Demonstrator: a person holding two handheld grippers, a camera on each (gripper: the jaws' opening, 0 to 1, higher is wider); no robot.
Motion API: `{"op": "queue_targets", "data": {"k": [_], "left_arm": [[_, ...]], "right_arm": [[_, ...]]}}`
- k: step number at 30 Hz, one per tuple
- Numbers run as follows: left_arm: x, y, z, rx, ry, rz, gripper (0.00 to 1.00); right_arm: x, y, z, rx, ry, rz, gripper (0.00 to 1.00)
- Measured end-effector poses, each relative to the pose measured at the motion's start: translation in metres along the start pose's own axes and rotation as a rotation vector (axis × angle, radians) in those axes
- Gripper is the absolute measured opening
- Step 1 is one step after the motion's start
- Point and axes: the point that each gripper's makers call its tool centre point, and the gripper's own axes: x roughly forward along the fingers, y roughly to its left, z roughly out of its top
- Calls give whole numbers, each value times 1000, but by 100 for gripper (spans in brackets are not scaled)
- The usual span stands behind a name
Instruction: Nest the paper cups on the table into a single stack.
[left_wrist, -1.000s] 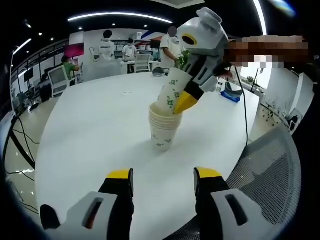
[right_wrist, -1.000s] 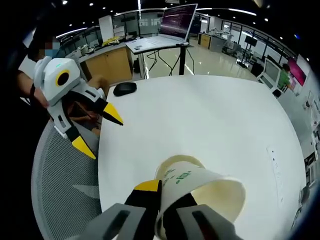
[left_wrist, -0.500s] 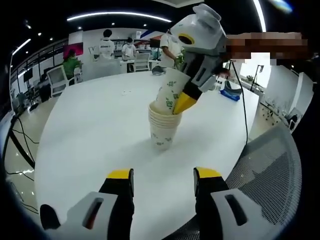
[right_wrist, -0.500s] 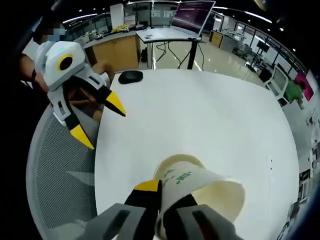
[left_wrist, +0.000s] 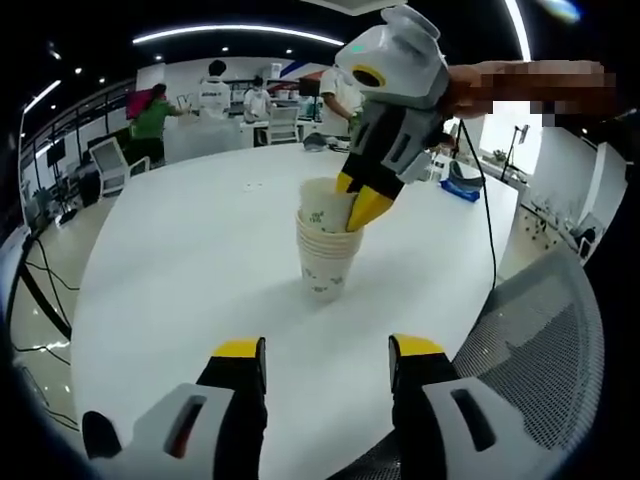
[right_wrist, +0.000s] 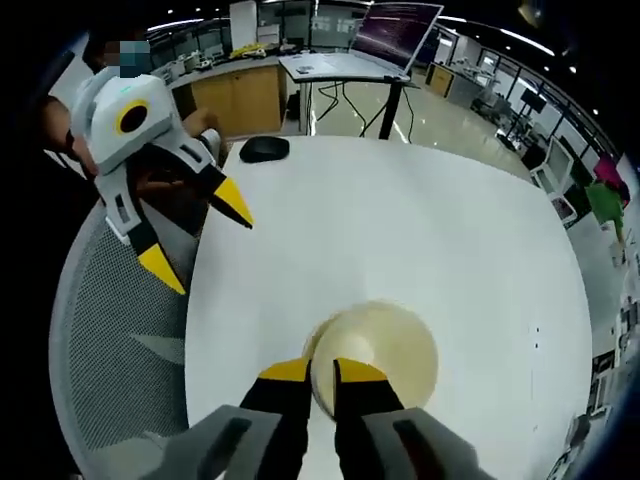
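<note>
A stack of white paper cups (left_wrist: 325, 255) with green print stands on the round white table (left_wrist: 190, 260). My right gripper (left_wrist: 357, 203) comes down from above, shut on the rim of the top cup (left_wrist: 322, 207), which sits upright inside the stack. In the right gripper view I look straight down into that cup (right_wrist: 385, 345), with my right gripper (right_wrist: 321, 372) pinching its near rim. My left gripper (left_wrist: 327, 352) hangs open over the near table edge, apart from the stack. It also appears as the left gripper (right_wrist: 197, 238), jaws spread with nothing between them.
A grey mesh chair (left_wrist: 545, 340) stands at the table's near side, also seen as the chair (right_wrist: 115, 340). A black mouse (right_wrist: 263, 149) lies at the table's far edge. A desk with a monitor (right_wrist: 385, 35) stands beyond. People stand in the background (left_wrist: 215, 95).
The right gripper has righted the tilted cup and lowered it into the stack. The left gripper has held its place.
</note>
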Motion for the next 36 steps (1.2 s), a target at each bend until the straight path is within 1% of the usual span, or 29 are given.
{"op": "queue_targets", "data": {"k": [3,6,9,11,13,15,16,17,19,20,22,23,25,26,28,30,32,34,36], "left_arm": [[-1,0,2,4,-1,2,48],[-1,0,6,5,-15,-2,50],[-1,2,10,1,-31,-6,52],[-1,2,12,-1,-37,-7,54],[-1,3,15,-4,-44,-7,56],[0,5,18,-4,-58,-9,59],[0,6,20,-2,-68,-5,60],[0,7,21,-1,-72,-5,62],[2,12,24,2,-73,-10,65],[2,14,24,7,-71,-14,67],[5,19,28,15,-71,-25,71],[6,21,30,19,-74,-30,72],[10,24,35,36,-79,-43,75],[11,25,36,39,-78,-47,76],[20,27,42,68,-69,-68,77],[30,27,45,92,-59,-99,77],[41,27,45,120,-34,-125,78],[49,26,47,132,-25,-147,79],[61,24,50,177,-3,-183,79]], "right_arm": [[-2,-1,1,3,-8,-1,9],[-6,0,1,1,-22,-5,13],[-10,-2,6,10,-53,-16,20],[-11,-5,9,28,-85,-31,24],[-15,-8,13,51,-133,-46,27],[-19,-12,17,82,-181,-57,33],[-23,-14,18,100,-205,-63,36],[-25,-16,17,109,-222,-76,42],[-30,-21,16,121,-276,-122,53],[-32,-22,15,130,-295,-128,59],[-36,-24,9,163,-322,-130,65],[-36,-23,2,182,-329,-129,67],[-35,-20,-9,201,-326,-135,72],[-35,-19,-12,204,-324,-138,74],[-30,-20,-26,217,-312,-154,76],[-28,-19,-32,224,-312,-162,78],[-18,-19,-37,224,-313,-162,80],[-18,-19,-39,218,-310,-161,80],[-10,-20,-43,198,-296,-161,79]]}}
